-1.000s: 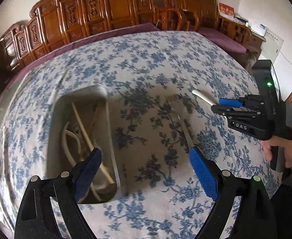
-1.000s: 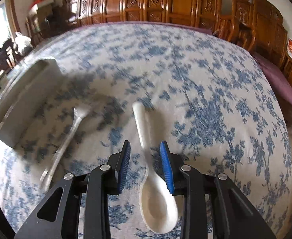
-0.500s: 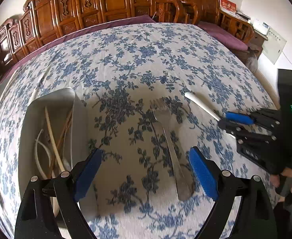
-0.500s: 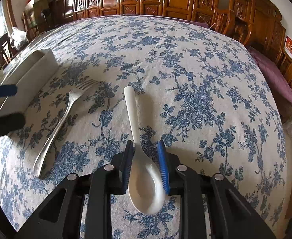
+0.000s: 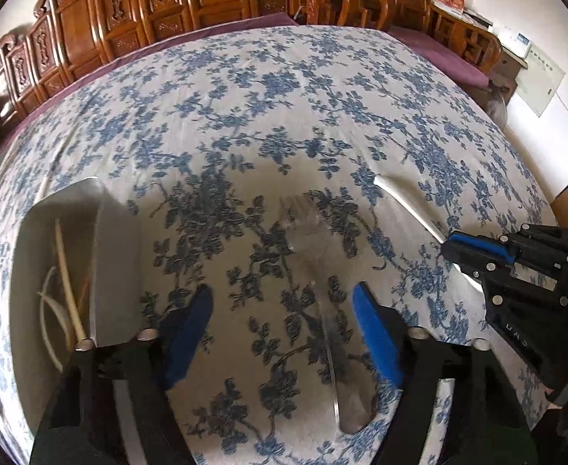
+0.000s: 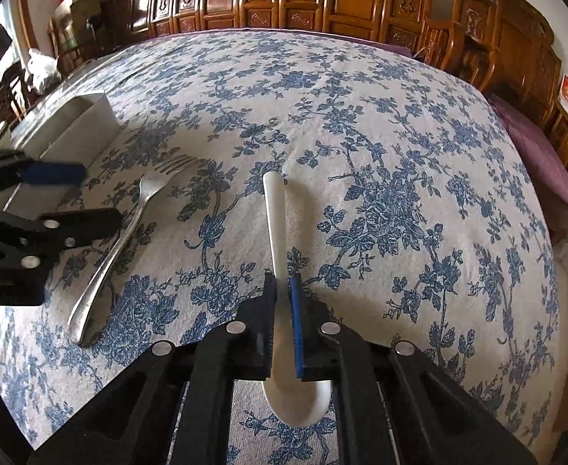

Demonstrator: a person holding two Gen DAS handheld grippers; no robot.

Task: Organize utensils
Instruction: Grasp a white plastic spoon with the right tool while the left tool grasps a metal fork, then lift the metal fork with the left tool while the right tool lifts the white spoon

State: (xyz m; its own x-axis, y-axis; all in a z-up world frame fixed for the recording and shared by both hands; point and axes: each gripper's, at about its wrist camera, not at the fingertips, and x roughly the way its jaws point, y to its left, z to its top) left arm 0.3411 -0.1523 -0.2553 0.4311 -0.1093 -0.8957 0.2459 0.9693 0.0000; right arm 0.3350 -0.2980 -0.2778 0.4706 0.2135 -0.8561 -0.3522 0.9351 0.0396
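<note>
The right gripper (image 6: 282,290) is clamping the white ceramic spoon (image 6: 274,209) at the neck where handle meets bowl, its 2 blue-padded fingers (image 6: 295,321) pressed against either side. The spoon's handle is pointing away from the camera over the counter (image 6: 400,155), which is covered in a white cloth with blue flowers, and its bowl is showing below the fingers, close to the camera. In the left wrist view the same spoon (image 5: 404,203) is reaching out from the right gripper (image 5: 452,250) toward the middle of the counter (image 5: 284,97).

The left gripper (image 5: 280,333) is hanging above the metal fork (image 5: 322,310), its fingers (image 5: 377,333) closing with the fork's handle lying between them, nearer the right-hand pad; the pads are not pressing on it. The fork (image 6: 129,228) is lying flat on the cloth, tines pointing away, just left of the spoon and apart from it. From the right wrist view the left gripper (image 6: 86,197) is sitting over the fork's left side.

A white rectangular utensil holder (image 5: 113,263) is standing on the counter to the left of the fork. Inside it, pale chopsticks (image 5: 67,283) and other light-coloured utensils are leaning; they are blurred. The holder (image 6: 78,131) is showing at the far left in the right wrist view. Carved wooden chairs (image 5: 206,4) are lining the far edge of the counter.
</note>
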